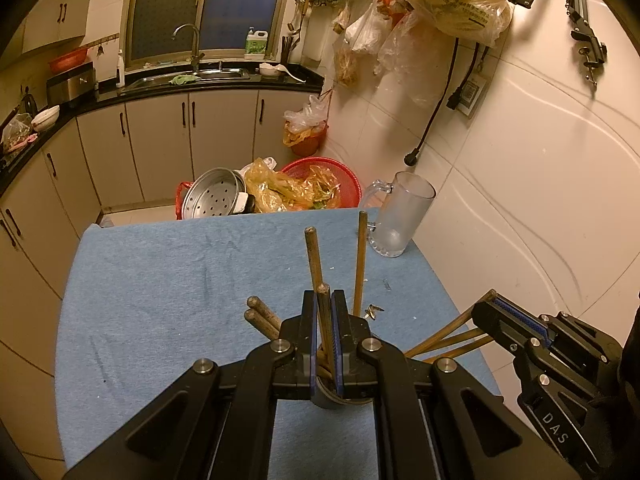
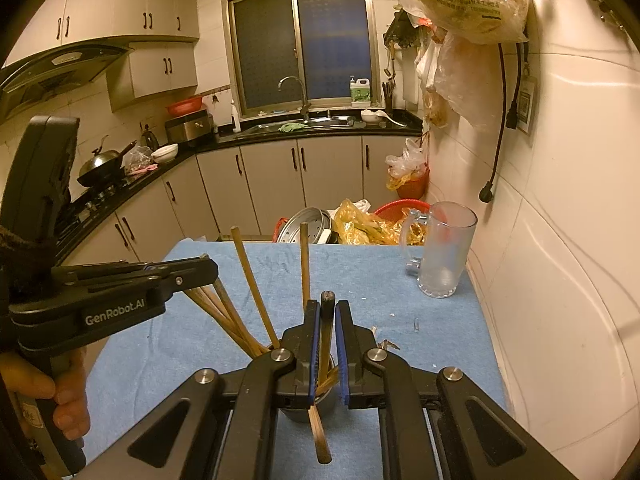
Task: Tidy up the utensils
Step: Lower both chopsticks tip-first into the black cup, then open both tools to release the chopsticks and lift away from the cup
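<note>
Left wrist view.
- Left gripper point(image 1: 324, 308): jaws clenched on one wooden chopstick point(image 1: 323, 320), held upright directly above the metal cup.
- Metal cup point(image 1: 326, 398): stands on the blue cloth point(image 1: 160, 280), mostly hidden behind the gripper's fingers; holds the other chopsticks point(image 1: 314, 260), which fan out of it to the left, upward and to the right.
- Right gripper point(image 1: 494, 310): to the right of the cup, its tip touching the ends of the chopsticks leaning right; whether it grips one cannot be told from here.
- Glass mug point(image 1: 396, 216): upright, far right of the cup, at the cloth's far edge beside the tiled wall.
- Red basket point(image 1: 344, 184) and steamer pan point(image 1: 212, 200): beyond the cloth's far edge, well past the cup.

Right wrist view.
- Right gripper point(image 2: 327, 312): jaws clenched on a dark-tipped chopstick point(image 2: 326, 344), over the metal cup point(image 2: 308, 408).
- Left gripper point(image 2: 200, 268): left of the cup, jaws drawn together at the leaning chopsticks point(image 2: 248, 280); a hand point(image 2: 60, 396) holds its handle.
- Glass mug point(image 2: 444, 252): far right of the cup, near the wall.
- Blue cloth point(image 2: 168, 340): under the cup.
</note>
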Motion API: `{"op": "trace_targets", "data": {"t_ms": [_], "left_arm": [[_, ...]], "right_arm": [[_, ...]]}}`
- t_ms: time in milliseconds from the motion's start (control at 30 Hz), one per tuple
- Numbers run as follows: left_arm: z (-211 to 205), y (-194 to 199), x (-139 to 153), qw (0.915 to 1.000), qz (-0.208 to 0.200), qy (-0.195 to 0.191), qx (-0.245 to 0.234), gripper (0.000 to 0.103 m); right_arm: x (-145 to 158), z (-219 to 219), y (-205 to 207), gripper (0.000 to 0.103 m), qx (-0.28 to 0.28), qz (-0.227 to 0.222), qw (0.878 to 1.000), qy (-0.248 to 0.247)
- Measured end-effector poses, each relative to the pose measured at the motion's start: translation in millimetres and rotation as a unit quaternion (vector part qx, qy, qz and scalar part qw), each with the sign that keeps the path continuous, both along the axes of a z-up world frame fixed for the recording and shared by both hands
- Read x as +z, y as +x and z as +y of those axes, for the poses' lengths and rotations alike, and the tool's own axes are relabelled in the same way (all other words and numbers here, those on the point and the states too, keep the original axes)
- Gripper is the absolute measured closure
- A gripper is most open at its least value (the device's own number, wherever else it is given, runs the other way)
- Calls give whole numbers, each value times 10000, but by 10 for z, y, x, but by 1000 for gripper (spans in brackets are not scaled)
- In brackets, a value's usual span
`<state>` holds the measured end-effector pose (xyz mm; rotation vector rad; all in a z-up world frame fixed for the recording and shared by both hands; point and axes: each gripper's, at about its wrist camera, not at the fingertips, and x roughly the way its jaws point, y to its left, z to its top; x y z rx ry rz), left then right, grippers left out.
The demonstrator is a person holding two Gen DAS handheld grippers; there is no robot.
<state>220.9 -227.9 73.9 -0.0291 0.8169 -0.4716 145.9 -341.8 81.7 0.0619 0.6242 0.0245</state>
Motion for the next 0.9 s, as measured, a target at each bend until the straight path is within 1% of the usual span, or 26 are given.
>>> {"op": "trace_targets", "data": {"t_ms": [133,233,300,333,367,400,433,467,500,533,567,700,733,767,833,900], "left_arm": [[5,-15,-4,10000,2,-6,-7,96],[-3,-40,5,10000,-20,15,-45,95],[-15,-61,35,10000,-53,6,-70,92],[-13,-79,54,9999,-83,1,-77,82],[-4,-111,84,9999,-134,-18,-89,68],[8,-146,111,9998,-192,-37,-88,61],[26,-185,141,9996,-263,-49,-70,51],[52,-235,180,9994,-345,-58,-48,48],[72,-270,206,9992,-388,-56,-32,46],[98,-314,234,9991,-426,-50,-8,41],[124,-358,254,9989,-457,-53,19,33],[277,-588,301,9974,-682,7,236,19],[317,-631,287,9969,-732,30,293,13],[379,-714,258,9959,-808,67,394,9],[461,-810,181,9944,-887,138,558,6],[558,-928,46,9930,-938,213,688,2]], "right_arm": [[17,-10,-16,92,-45,-48,10000,-6],[48,-3,-45,88,-82,-106,9999,-19],[98,-9,-78,84,-112,-163,9998,-16],[129,-12,-103,79,-128,-209,9997,-13],[164,-13,-134,73,-153,-264,9995,-17],[216,-16,-176,70,-176,-343,9993,-29],[253,-9,-208,63,-178,-395,9991,-39],[296,-8,-248,48,-180,-455,9988,-58],[346,-6,-308,41,-186,-542,9983,-86],[393,-3,-366,33,-186,-626,9978,-112],[439,-1,-442,32,-184,-708,9972,-150],[521,-6,-685,26,-243,-792,9964,-174],[514,-22,-788,24,-287,-797,9963,-121],[502,-21,-849,22,-306,-791,9964,-86],[434,-48,-1012,19,-356,-783,9963,-18],[309,-57,-1174,16,-373,-754,9965,-26]]}}
